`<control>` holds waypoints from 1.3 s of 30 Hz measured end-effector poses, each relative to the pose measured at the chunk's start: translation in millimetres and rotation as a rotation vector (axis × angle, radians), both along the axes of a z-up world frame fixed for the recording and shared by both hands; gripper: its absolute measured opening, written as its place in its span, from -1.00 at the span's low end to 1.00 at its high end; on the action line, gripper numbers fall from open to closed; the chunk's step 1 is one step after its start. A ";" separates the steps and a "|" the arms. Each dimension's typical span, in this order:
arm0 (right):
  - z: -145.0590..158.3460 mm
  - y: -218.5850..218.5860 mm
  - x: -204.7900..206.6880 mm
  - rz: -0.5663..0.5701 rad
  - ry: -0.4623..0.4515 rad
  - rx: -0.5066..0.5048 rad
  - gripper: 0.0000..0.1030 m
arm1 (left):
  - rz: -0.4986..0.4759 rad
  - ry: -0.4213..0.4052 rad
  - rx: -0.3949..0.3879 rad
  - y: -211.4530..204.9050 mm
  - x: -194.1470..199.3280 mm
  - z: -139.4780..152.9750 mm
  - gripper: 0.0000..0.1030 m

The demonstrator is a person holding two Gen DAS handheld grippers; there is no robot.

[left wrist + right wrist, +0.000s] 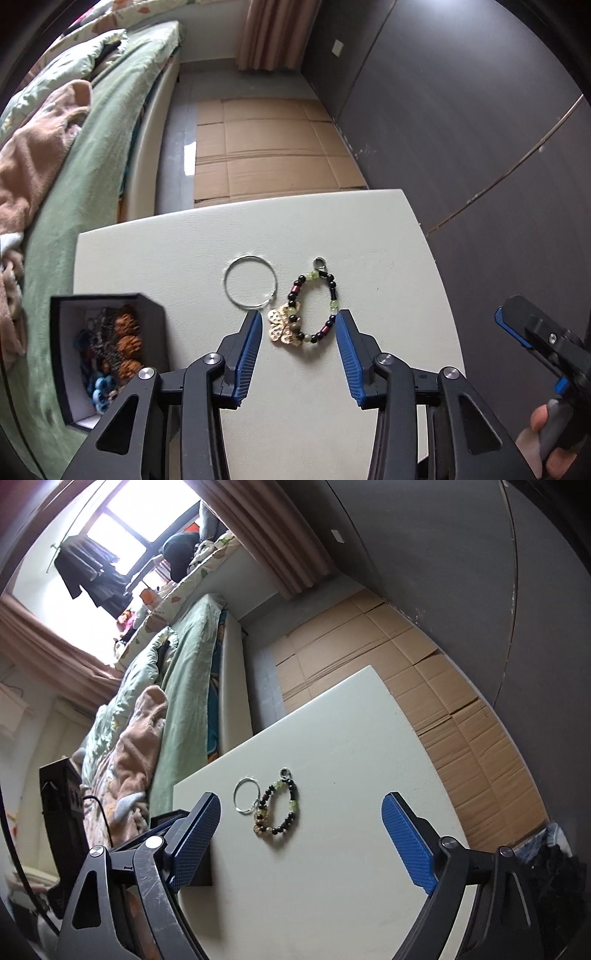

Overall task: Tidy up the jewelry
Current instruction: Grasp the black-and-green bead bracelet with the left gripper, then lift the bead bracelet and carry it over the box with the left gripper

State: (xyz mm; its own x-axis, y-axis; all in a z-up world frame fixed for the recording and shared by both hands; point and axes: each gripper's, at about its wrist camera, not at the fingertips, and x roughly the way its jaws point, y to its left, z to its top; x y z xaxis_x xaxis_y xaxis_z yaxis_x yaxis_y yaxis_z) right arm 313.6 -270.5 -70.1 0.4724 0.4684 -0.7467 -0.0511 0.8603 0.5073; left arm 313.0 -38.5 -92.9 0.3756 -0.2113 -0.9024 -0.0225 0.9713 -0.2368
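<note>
Bracelet lies on the table just right of the ring; my left gripper tilts steeply down over it, jaws apart and straddling its near end, so I'd close on the beads, clear of the ring, then carry to the box. From the right wrist, my right gripper hangs well short of the bracelet, angled down, jaws wide and empty.

Shiny metal ring, glossy beaded bracelet, matt cream table.

Left tool: black angular arms, ribbed blue finger pads, silver round screws. Right tool: same build, scuffed metal.
</note>
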 end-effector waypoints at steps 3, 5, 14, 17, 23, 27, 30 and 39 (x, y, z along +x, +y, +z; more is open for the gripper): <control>-6.3 -4.6 3.2 0.003 0.008 0.002 0.53 | -0.020 0.019 0.031 -11.0 13.9 -10.1 -0.19; -10.2 -6.5 6.0 0.002 0.012 -0.004 0.46 | -0.036 0.029 0.050 -17.6 20.6 -19.1 -0.22; -23.7 -10.8 19.4 -0.008 0.050 -0.063 0.45 | -0.064 0.071 0.104 -24.2 36.0 -55.2 -0.44; -27.5 -12.2 23.1 -0.014 0.062 -0.067 0.45 | -0.075 0.076 0.128 -27.0 39.5 -62.0 -0.44; -37.7 -8.2 29.3 -0.017 0.087 -0.075 0.45 | -0.090 0.080 0.141 -31.0 40.2 -69.7 -0.84; -42.4 3.3 32.8 0.010 0.089 -0.079 0.29 | -0.088 0.069 0.084 -25.8 33.2 -60.5 -0.84; -47.3 12.1 36.6 0.033 0.098 -0.072 0.08 | -0.073 0.038 0.037 -18.9 28.8 -45.8 -0.84; -49.9 42.3 40.7 0.094 0.075 -0.069 -0.20 | -0.031 -0.055 -0.157 7.5 10.4 2.5 -0.85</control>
